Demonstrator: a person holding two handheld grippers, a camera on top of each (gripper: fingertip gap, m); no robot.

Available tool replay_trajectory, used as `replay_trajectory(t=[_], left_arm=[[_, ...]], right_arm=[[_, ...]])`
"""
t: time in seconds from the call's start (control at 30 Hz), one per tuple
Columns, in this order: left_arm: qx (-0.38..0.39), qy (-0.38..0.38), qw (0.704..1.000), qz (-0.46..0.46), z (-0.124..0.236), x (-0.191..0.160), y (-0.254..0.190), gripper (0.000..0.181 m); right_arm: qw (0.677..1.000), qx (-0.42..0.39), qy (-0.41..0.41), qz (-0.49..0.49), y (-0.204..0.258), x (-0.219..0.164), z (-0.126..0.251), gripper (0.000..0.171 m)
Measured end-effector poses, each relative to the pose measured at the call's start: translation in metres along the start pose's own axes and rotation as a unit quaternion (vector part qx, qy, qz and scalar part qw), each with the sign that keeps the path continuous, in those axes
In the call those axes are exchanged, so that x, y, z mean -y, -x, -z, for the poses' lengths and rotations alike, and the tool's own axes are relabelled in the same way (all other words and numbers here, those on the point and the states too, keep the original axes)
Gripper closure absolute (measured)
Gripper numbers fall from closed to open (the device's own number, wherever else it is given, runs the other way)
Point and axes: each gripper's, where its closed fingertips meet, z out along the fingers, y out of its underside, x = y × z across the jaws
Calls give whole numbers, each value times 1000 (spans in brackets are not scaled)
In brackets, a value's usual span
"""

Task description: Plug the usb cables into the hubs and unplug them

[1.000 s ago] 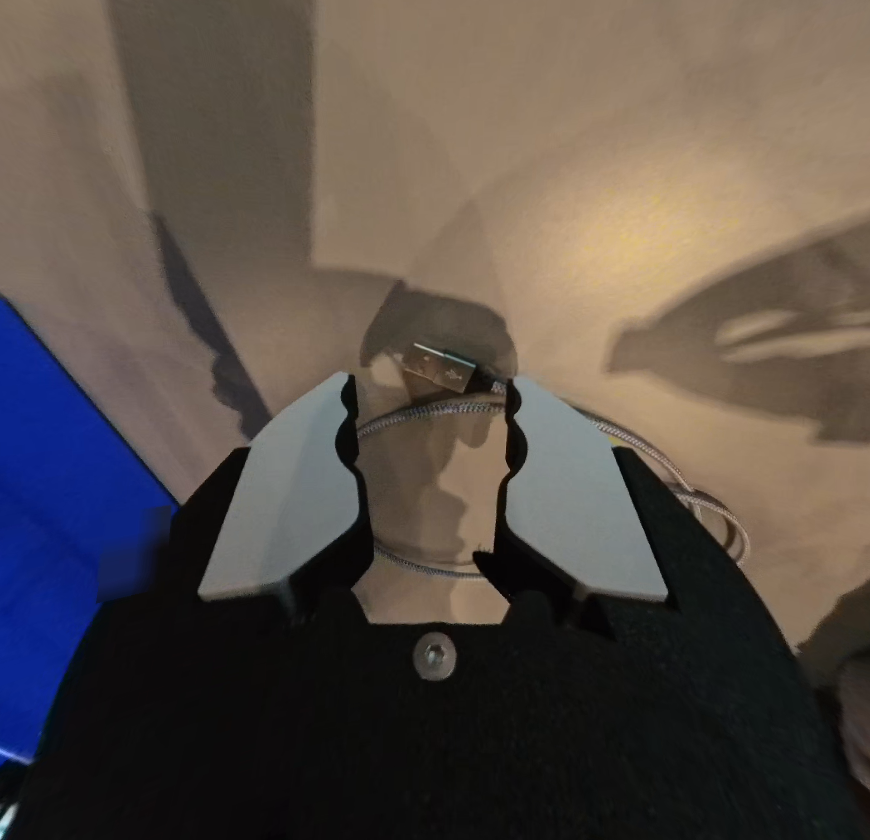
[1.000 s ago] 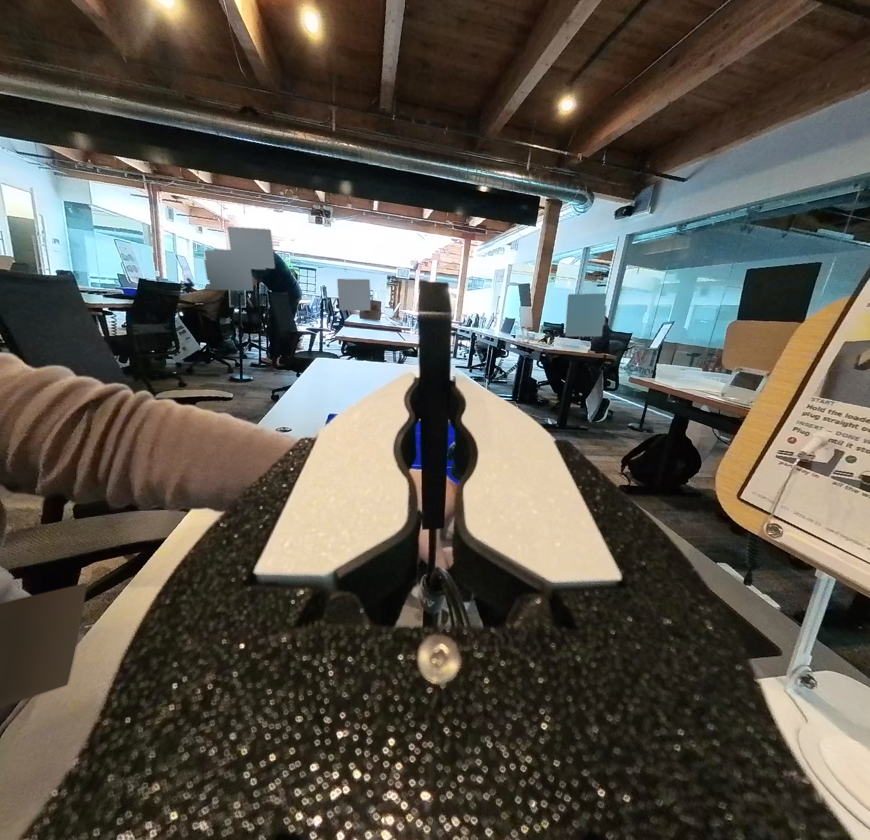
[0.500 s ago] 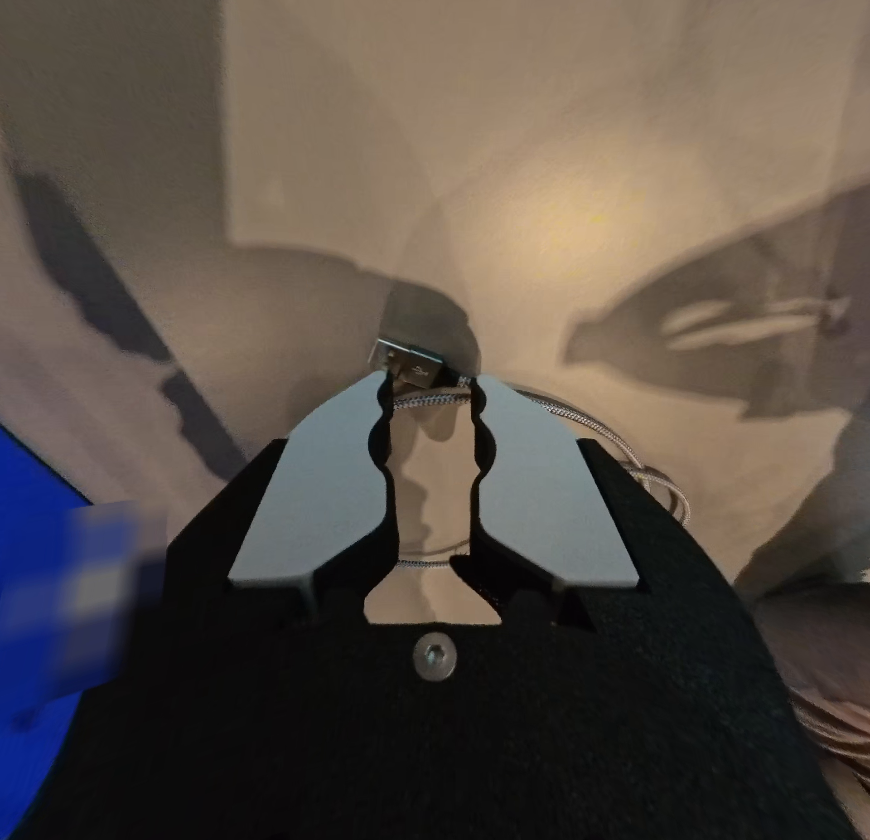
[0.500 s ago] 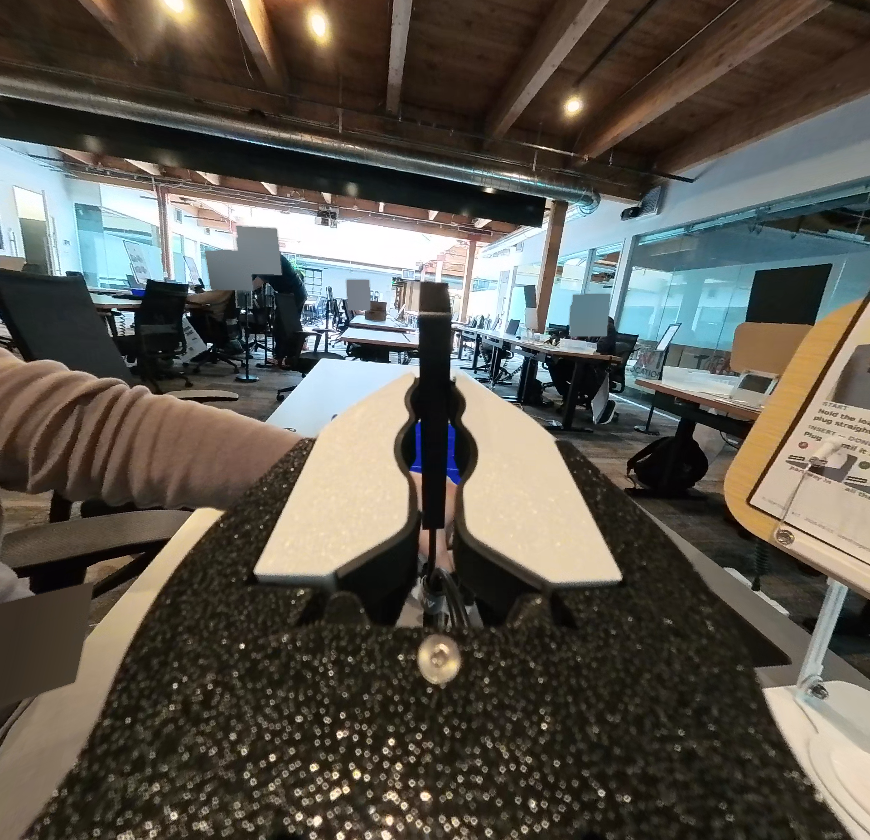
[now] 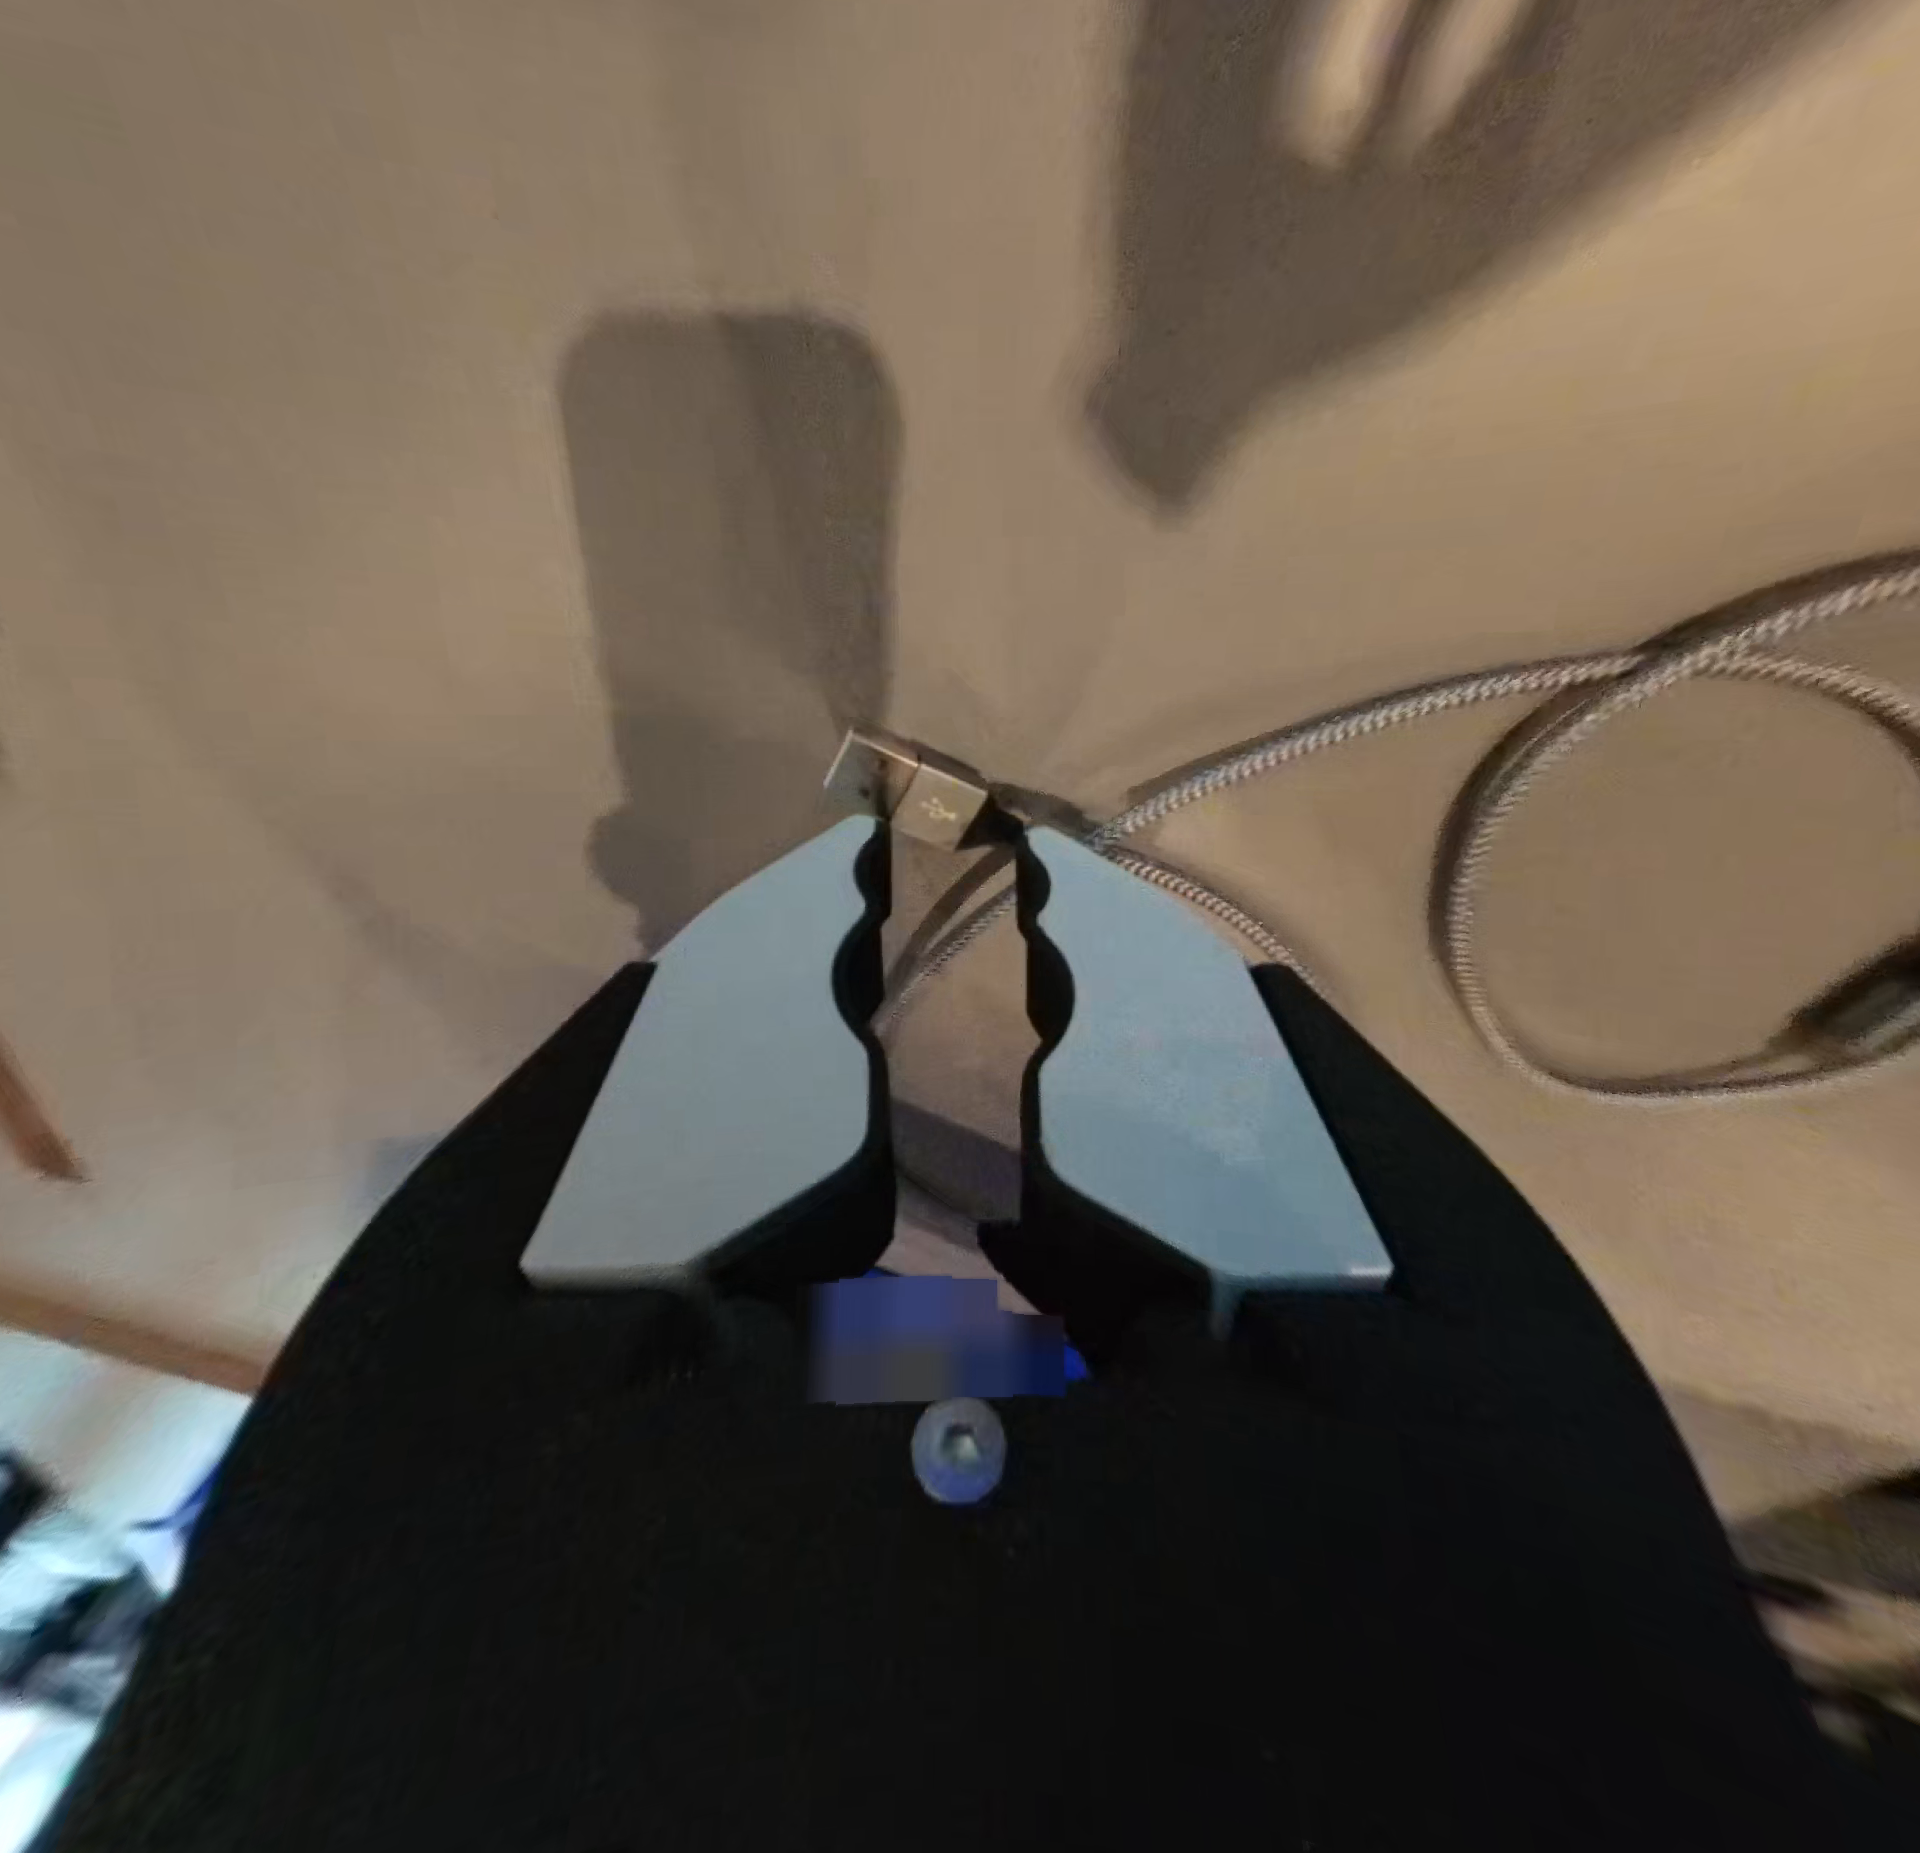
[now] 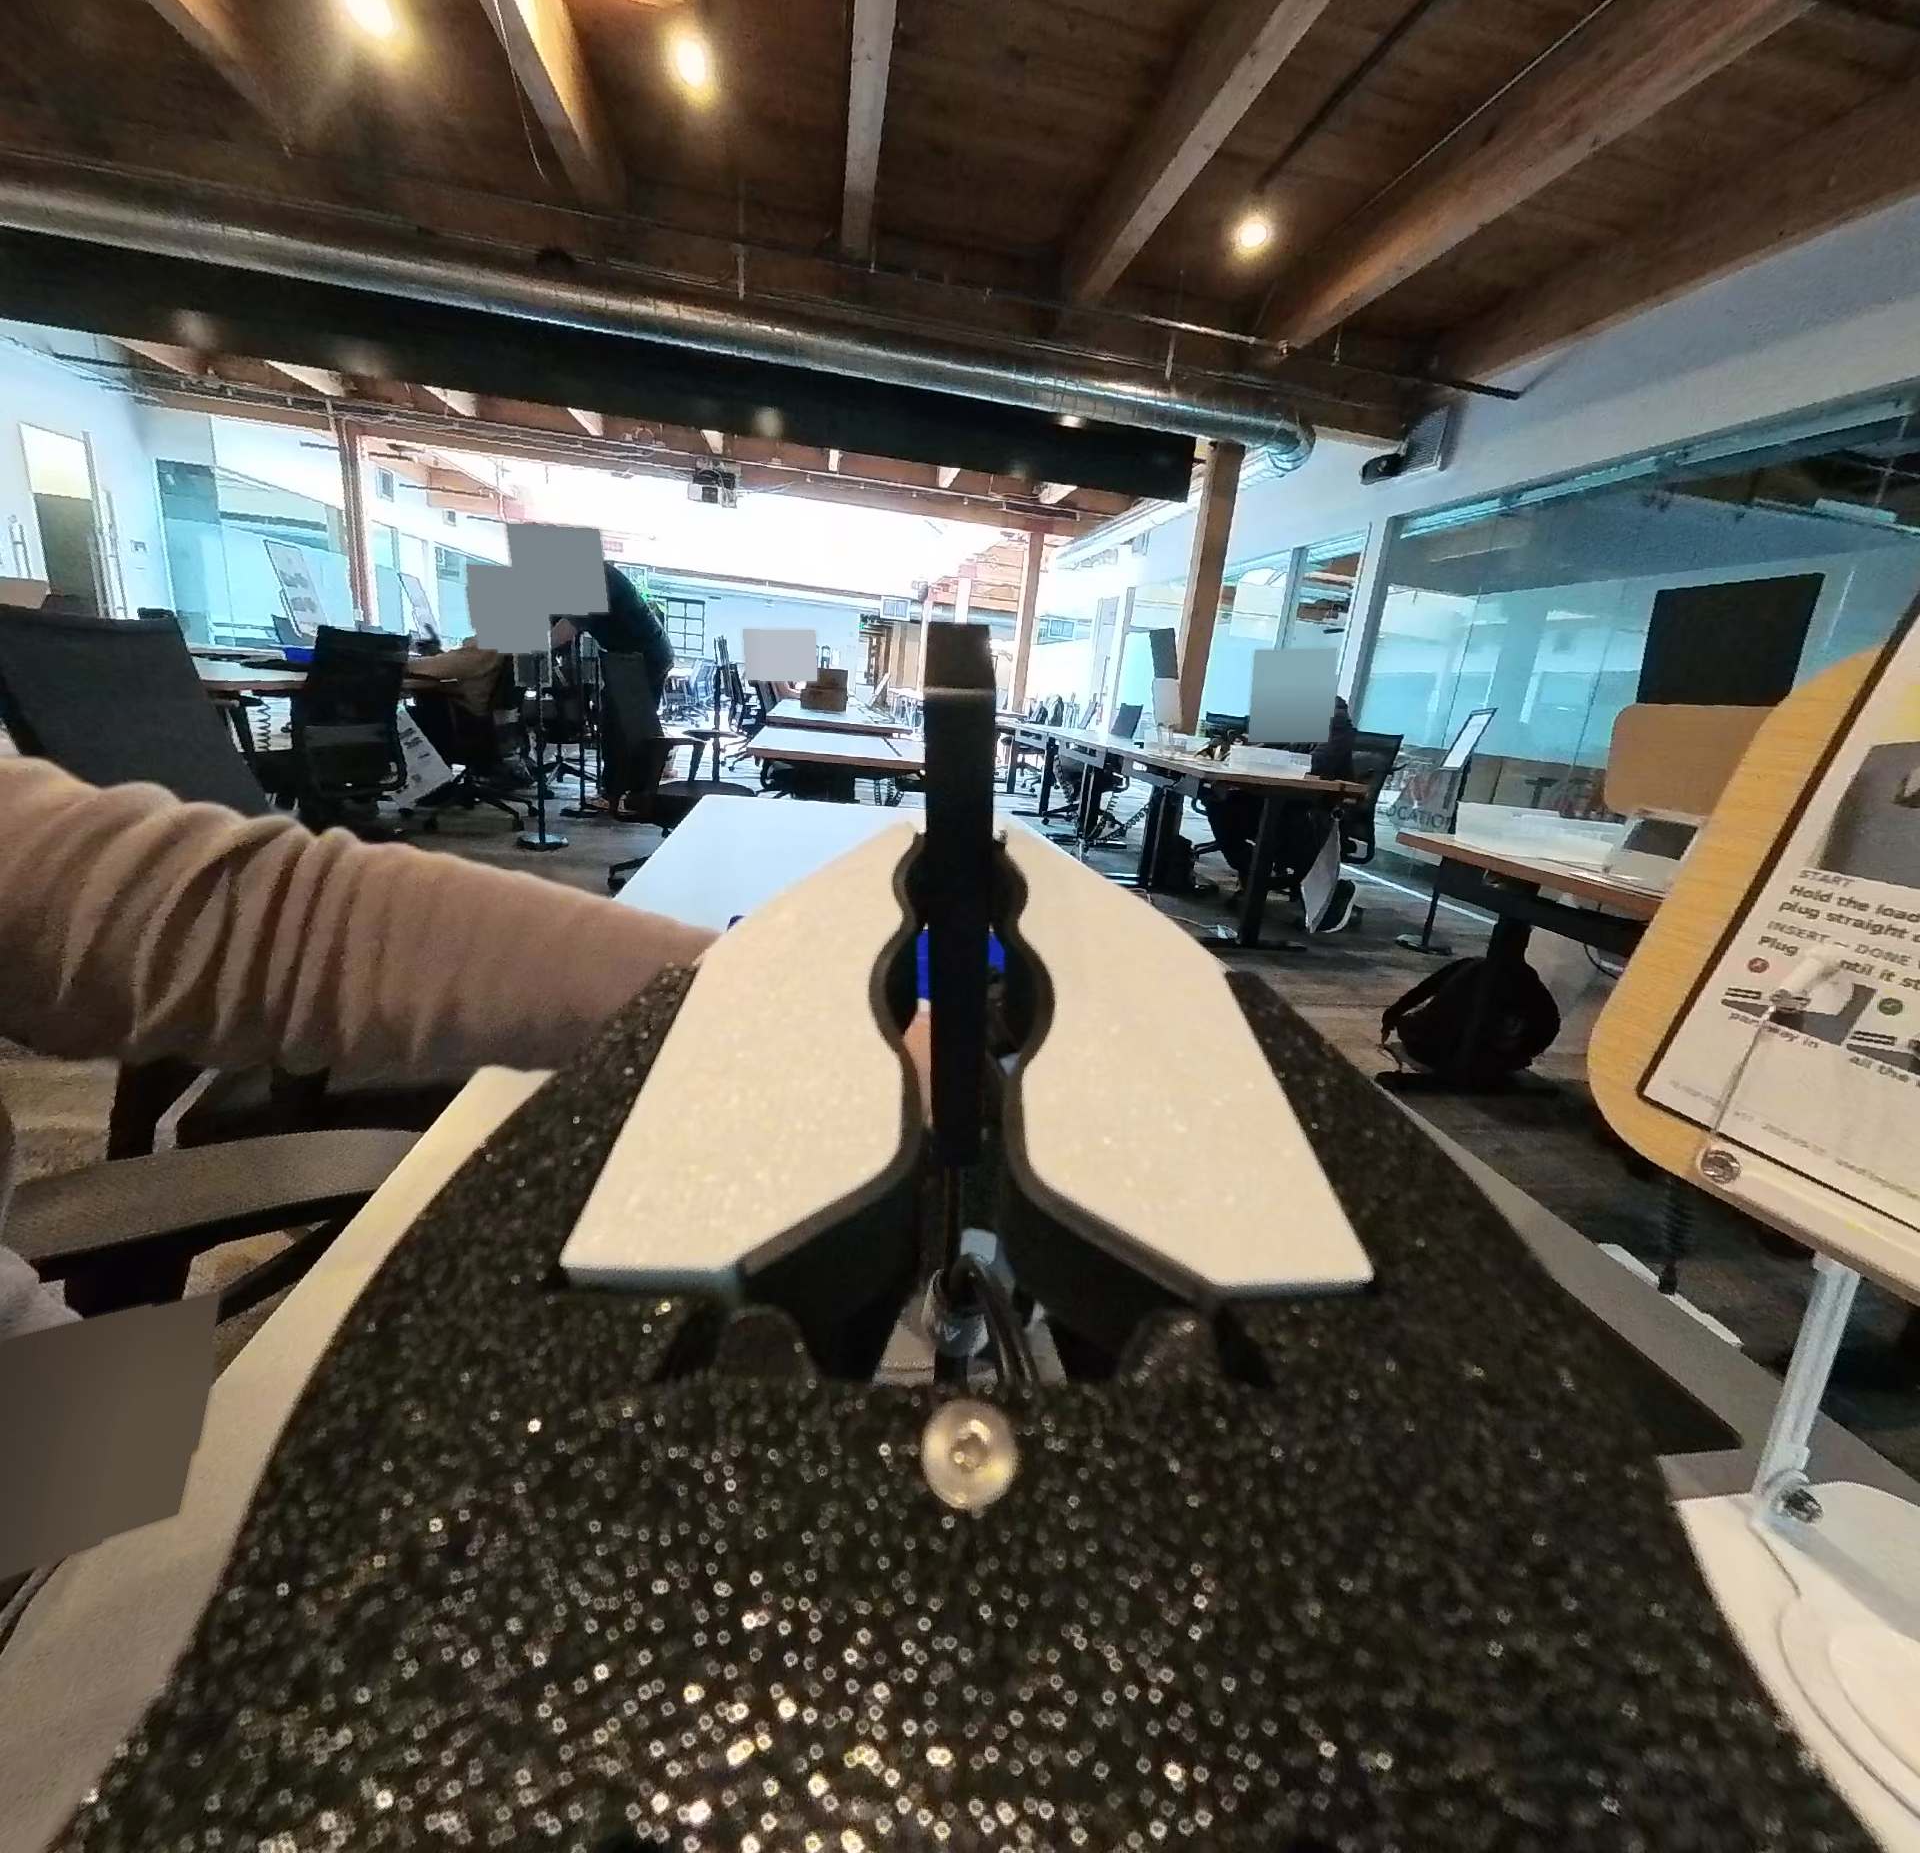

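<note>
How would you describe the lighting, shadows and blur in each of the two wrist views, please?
Left wrist view: dim, warm light; broad soft shadows on the beige surface; the USB plug at the left gripper is fairly sharp, the braided cable smears toward the edge. Right wrist view: bright and crisp; ceiling lights flare; wide-angle bending of beams; the right gripper clamps a black hub.

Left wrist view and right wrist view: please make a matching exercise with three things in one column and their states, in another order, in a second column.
1. USB plug
2. braided cable
3. black hub

a. lies in a loop on the table
b. upright, clamped in the right gripper
c. silver, at the fingertips of the left gripper

Pairs: 1-c, 2-a, 3-b
</note>
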Motion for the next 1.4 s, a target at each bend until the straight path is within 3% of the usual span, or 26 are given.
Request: replay_trajectory(t=[0.1, 0.17, 0.33, 0.5, 0.57, 0.63, 0.7, 0.93, 1.13, 1.27, 1.4], left_arm=[[46, -40, 996, -68, 1, 0, 6, 158], [47, -75, 994, -58, 3, 1, 6, 158], [-10, -173, 983, 62, 11, 3, 7, 155], [-45, -209, 960, 182, 11, 1, 10, 151], [-65, -217, 941, 252, 10, 5, 9, 144], [-104, -224, 917, 313, 9, 13, 5, 125], [-105, -219, 909, 340, 6, 17, 5, 124], [-71, -183, 911, 364, -4, 21, 6, 134], [-12, -135, 932, 337, -7, 11, 6, 163], [9, -153, 949, 276, -5, 10, 4, 163], [88, -243, 940, 221, 21, 9, 9, 163]], right_arm=[[1000, 1, 1, -1, 0, -1, 0, 161], [1000, 2, 3, -1, 0, -1, -1, 161], [1000, 4, 4, -4, 0, -2, -2, 161], [1000, 5, 6, -7, -1, -4, -2, 161], [1000, 4, 7, -8, -1, -5, -3, 161], [1000, 4, 8, -7, -1, -5, -3, 161], [1000, 3, 9, -7, -1, -5, -3, 162], [1000, 2, 7, -9, -2, -6, -2, 162], [1000, 2, 9, -11, -3, -7, -3, 162], [1000, 2, 11, -13, -3, -8, -3, 161], [999, -3, 26, -21, -7, -15, -6, 162]])
